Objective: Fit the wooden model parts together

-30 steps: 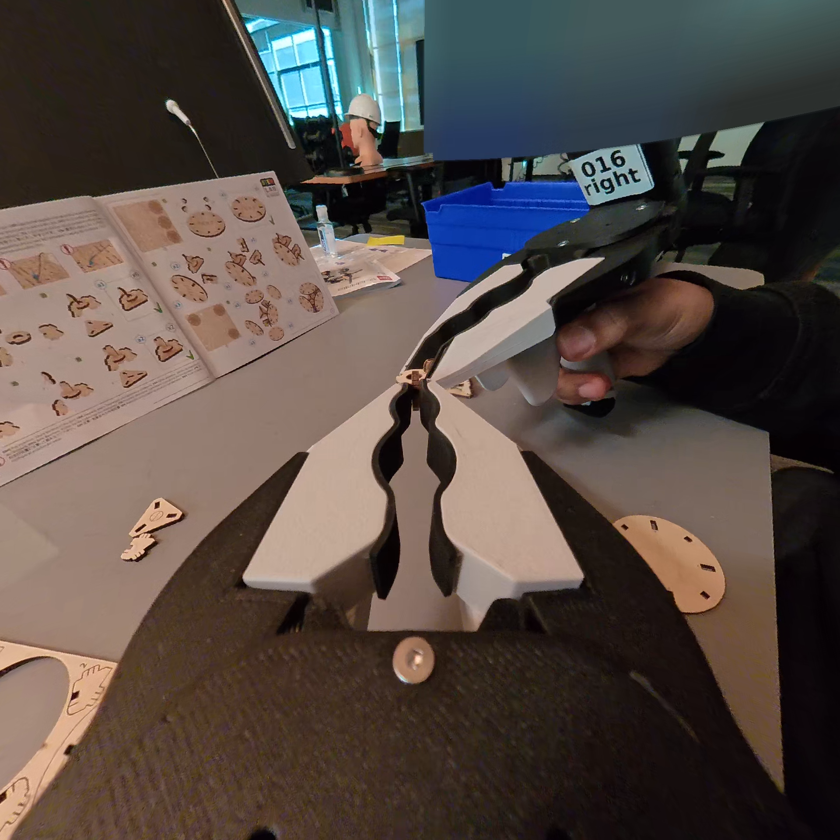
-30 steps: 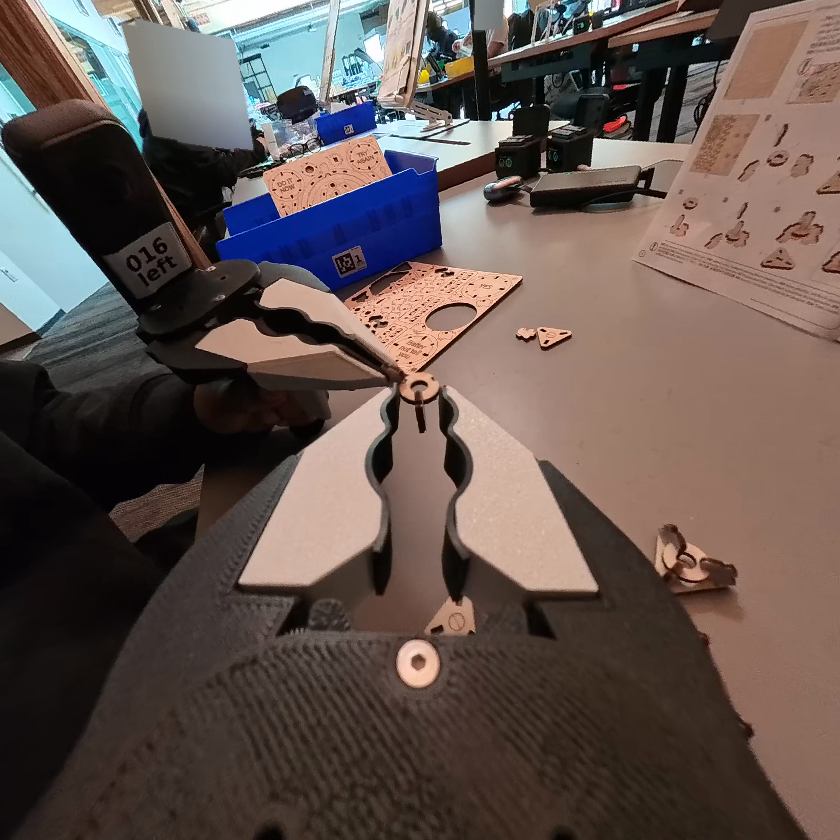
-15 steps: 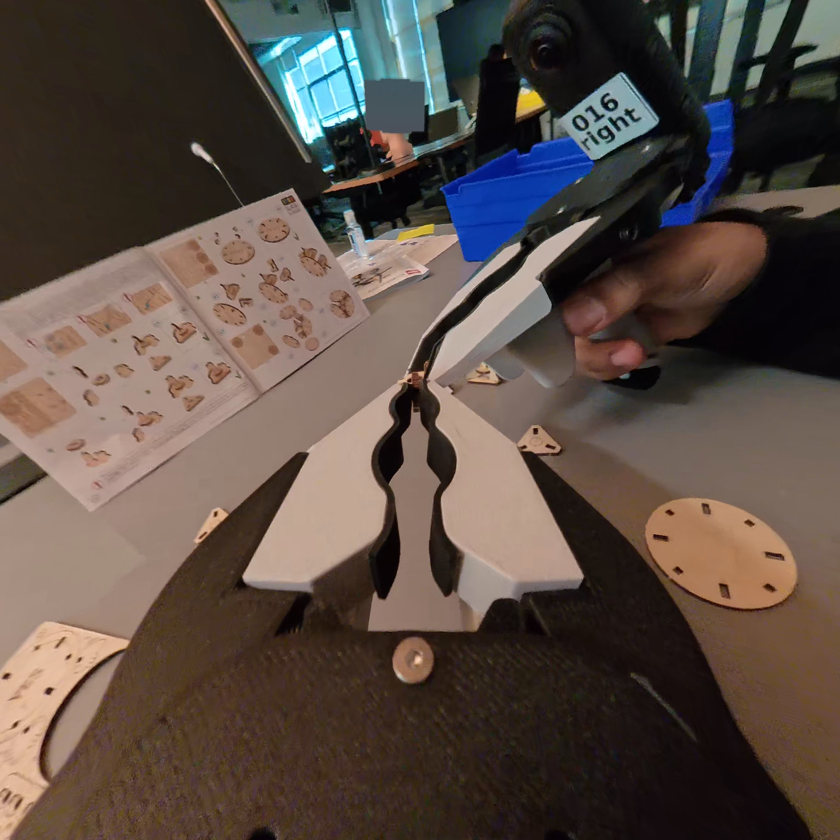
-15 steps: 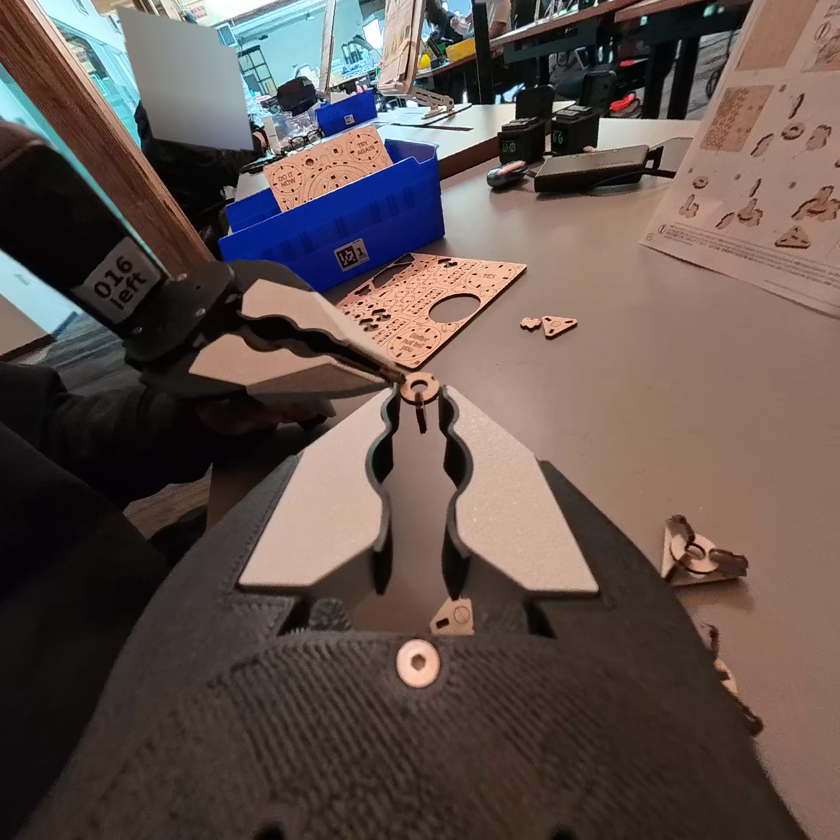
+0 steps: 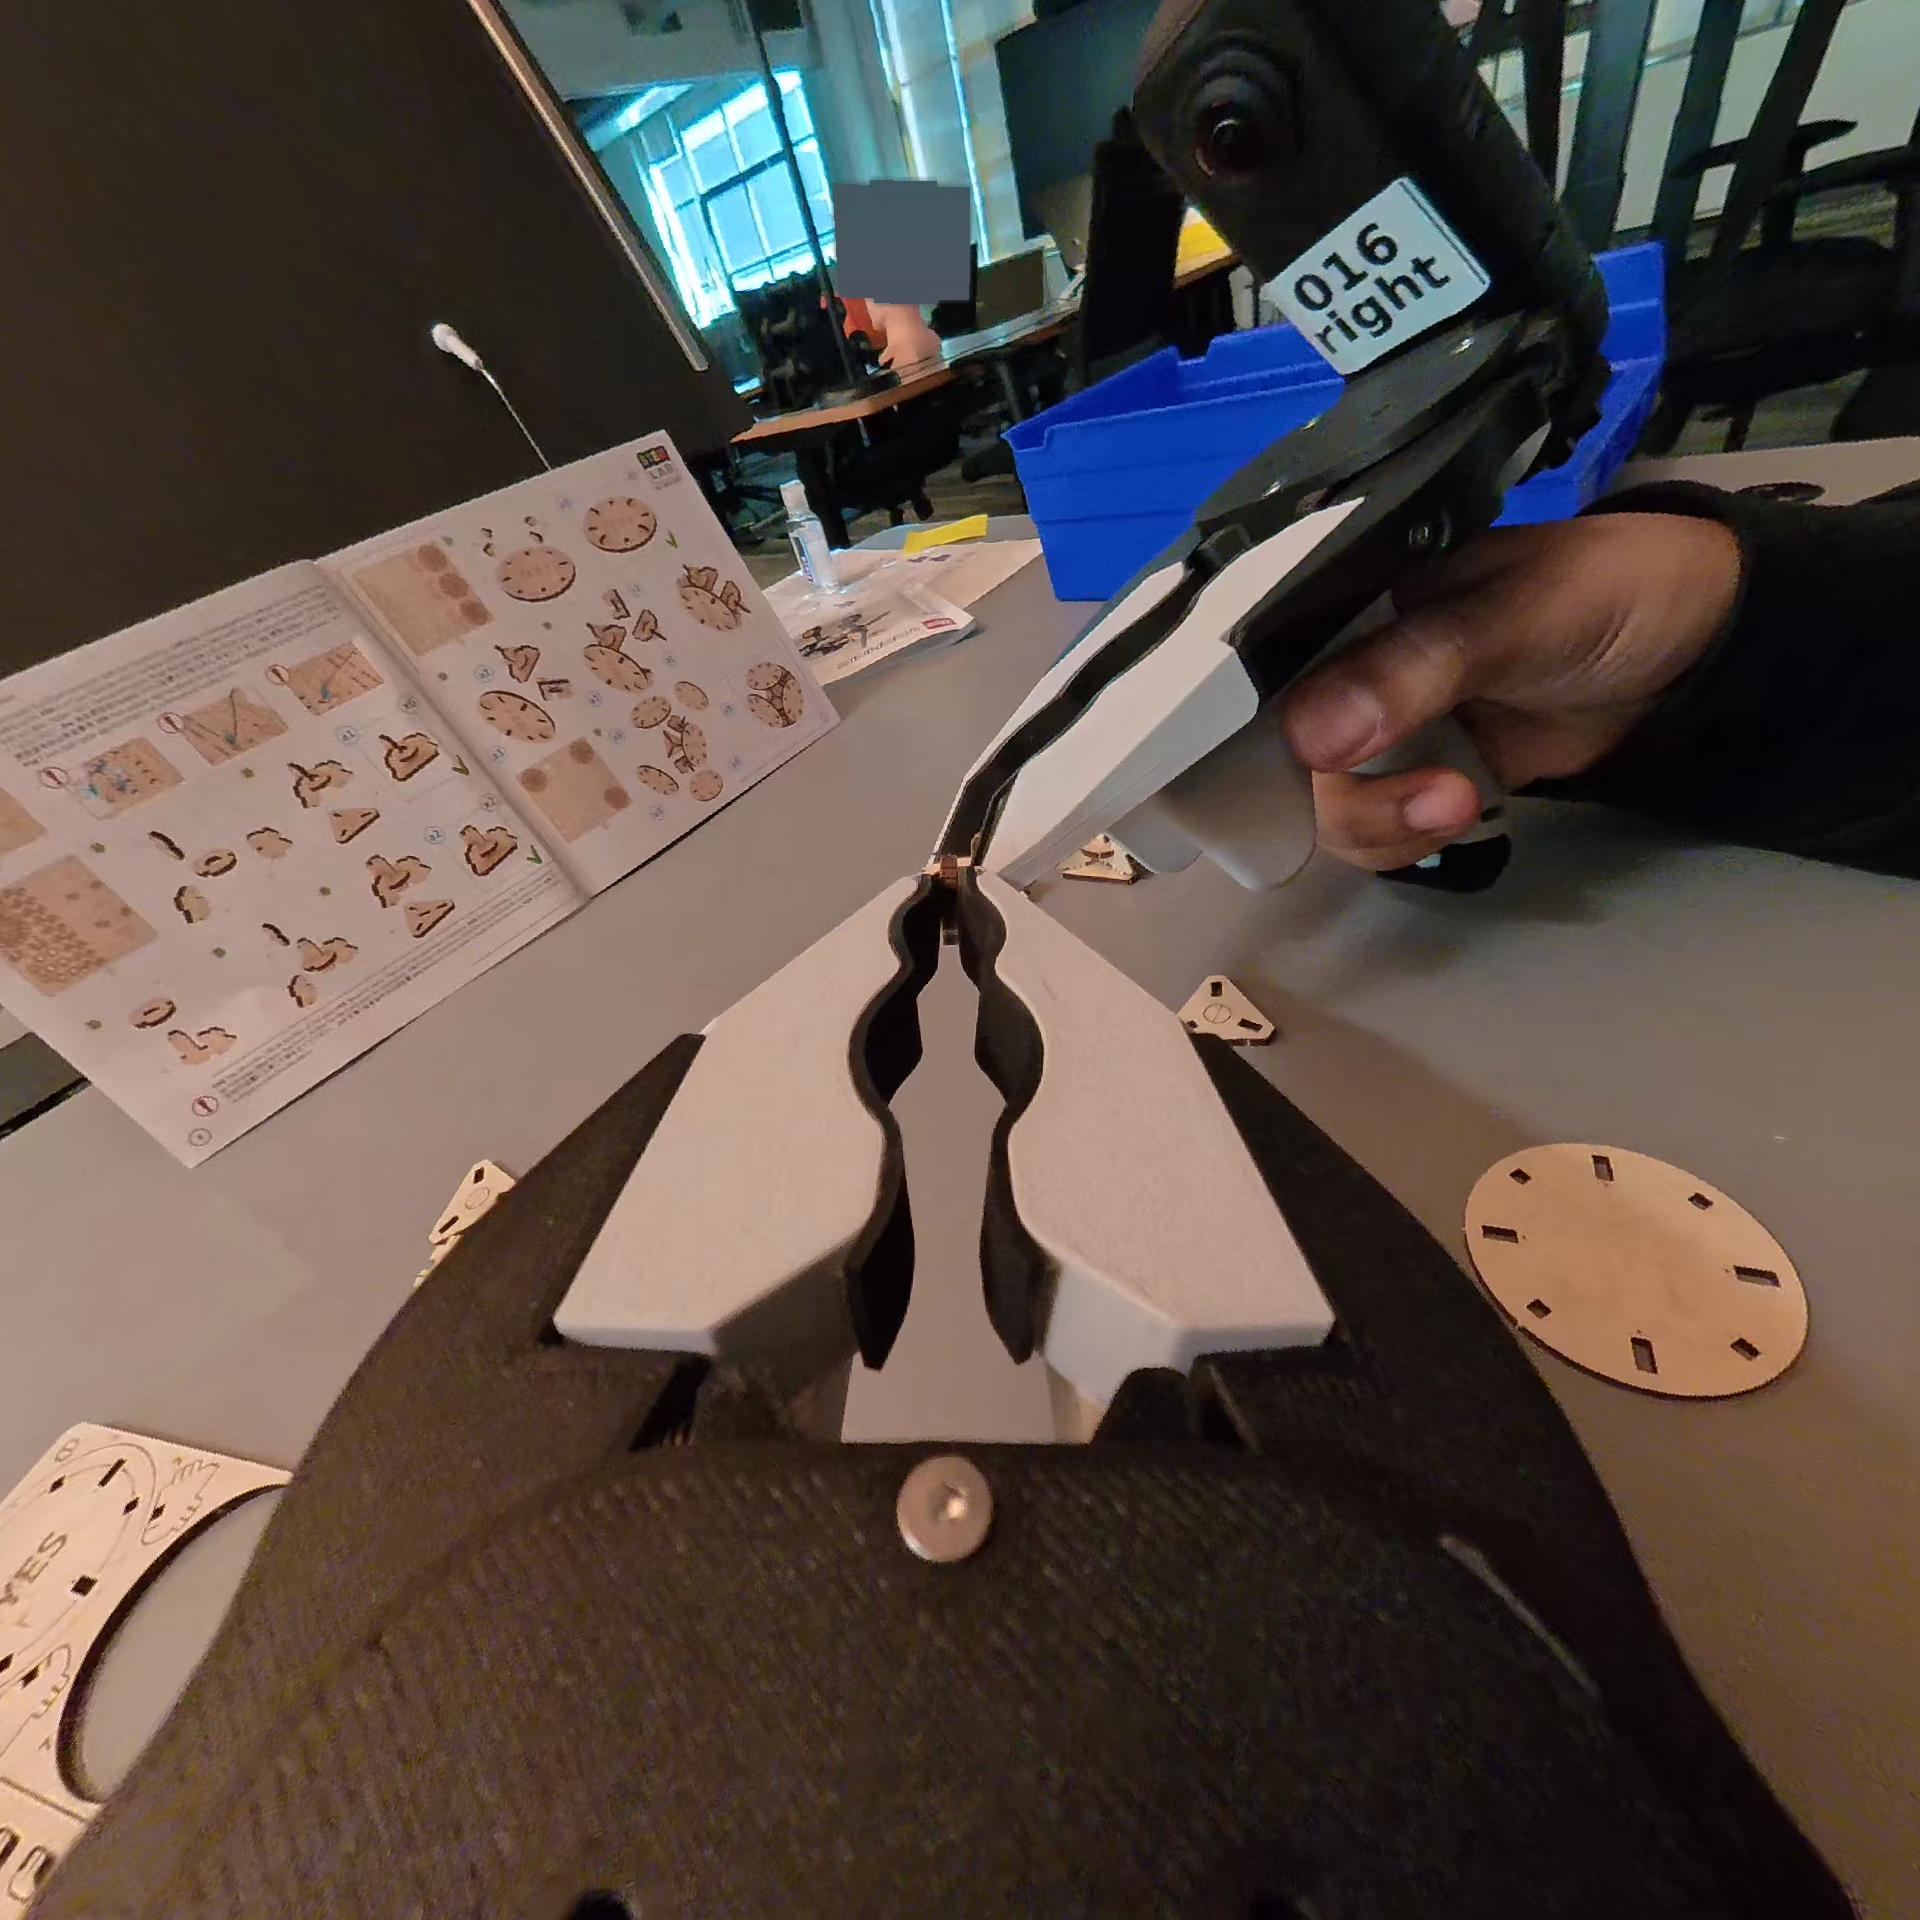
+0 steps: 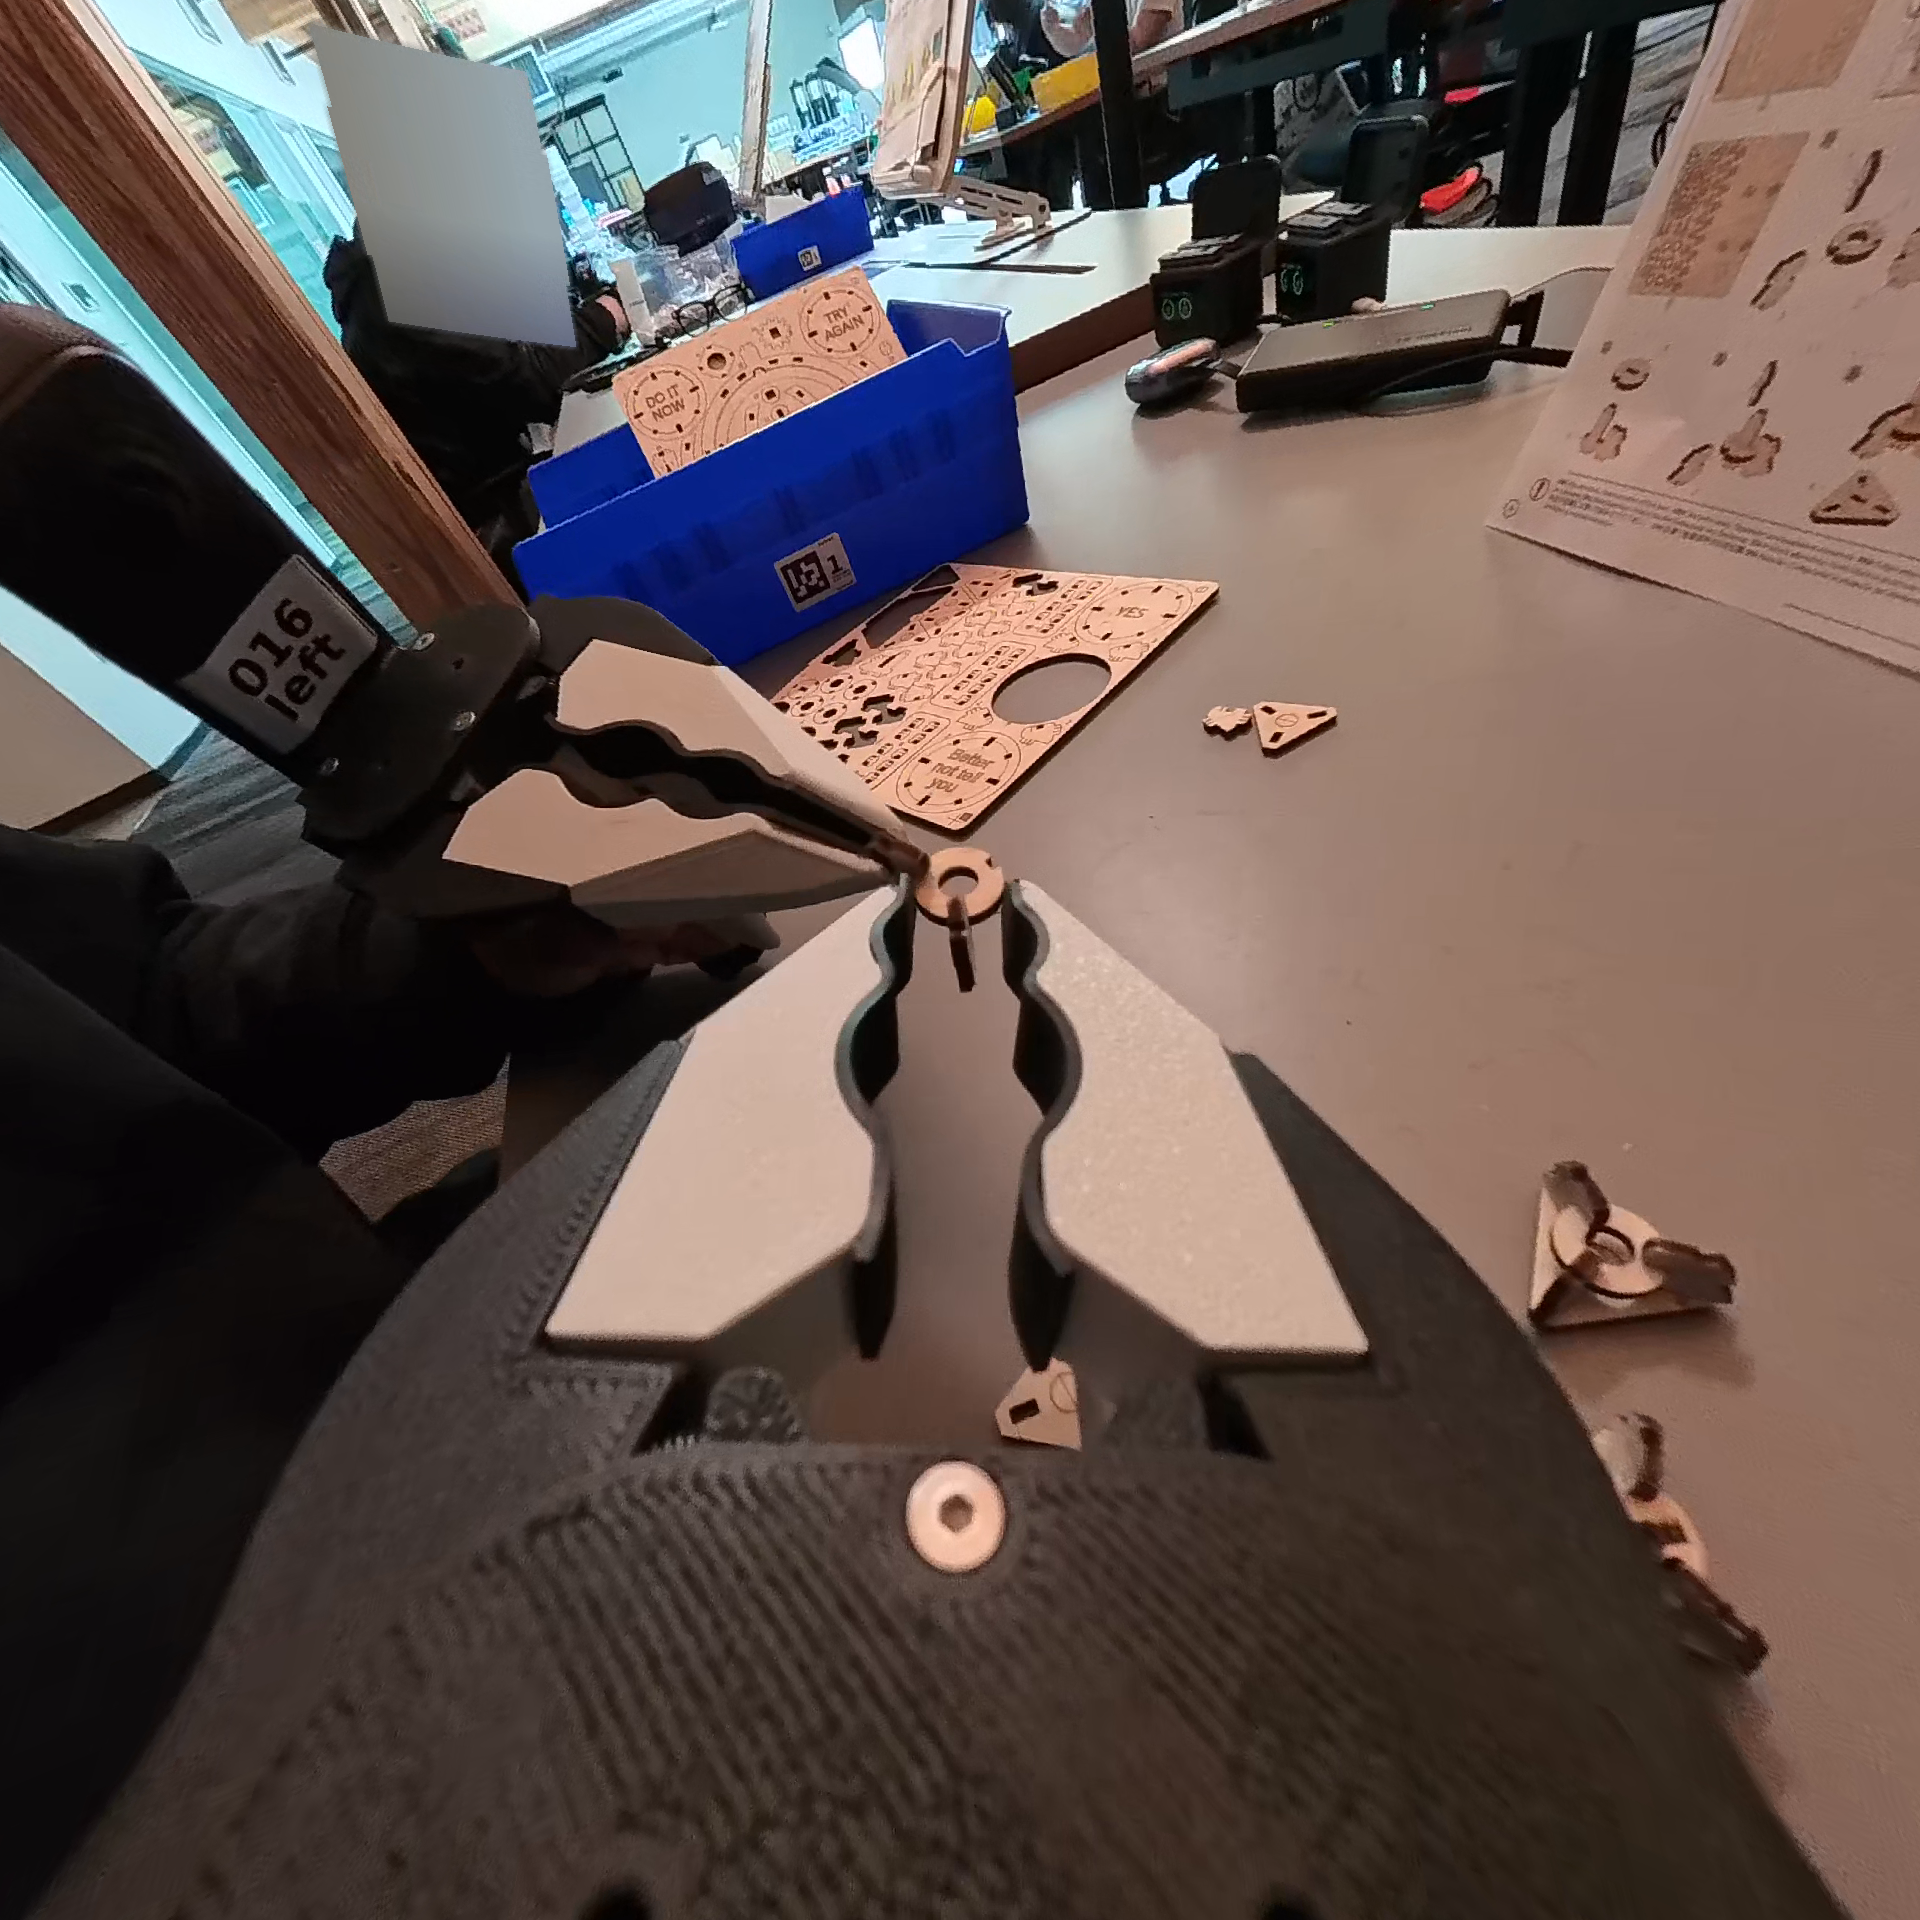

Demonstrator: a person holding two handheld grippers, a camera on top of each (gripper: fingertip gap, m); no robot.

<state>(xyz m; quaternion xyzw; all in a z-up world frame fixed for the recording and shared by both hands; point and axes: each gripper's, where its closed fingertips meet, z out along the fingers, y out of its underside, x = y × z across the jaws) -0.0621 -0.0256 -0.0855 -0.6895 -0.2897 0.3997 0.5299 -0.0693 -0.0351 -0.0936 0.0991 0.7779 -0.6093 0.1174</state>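
My right gripper (image 6: 956,896) is shut on a small wooden ring (image 6: 958,883), held flat above the grey table (image 6: 1455,883). A thin wooden tab (image 6: 964,951) hangs from the ring's near edge, between my fingers. My left gripper (image 5: 943,883) is shut on a thin wooden piece (image 5: 945,871), seen edge-on at its tips. In the right wrist view the left gripper (image 6: 899,857) comes in from the left and its tips meet the ring's left edge. In the left wrist view the right gripper (image 5: 964,847) slopes down from the right, tip to tip with mine.
An open instruction booklet (image 5: 364,779) stands at the left. There is a blue bin (image 6: 769,520) with a wooden sheet, a punched wooden sheet (image 6: 987,686), a slotted wooden disc (image 5: 1636,1268), loose triangular pieces (image 5: 1226,1013) (image 6: 1294,722) and an assembled triangle (image 6: 1610,1257). The grippers are tip to tip, or close to it.
Both grippers have kept their hold and stayed tip to tip. Both have tilted: the right one stands steeper in the left view, the left one lies lower in the right view.
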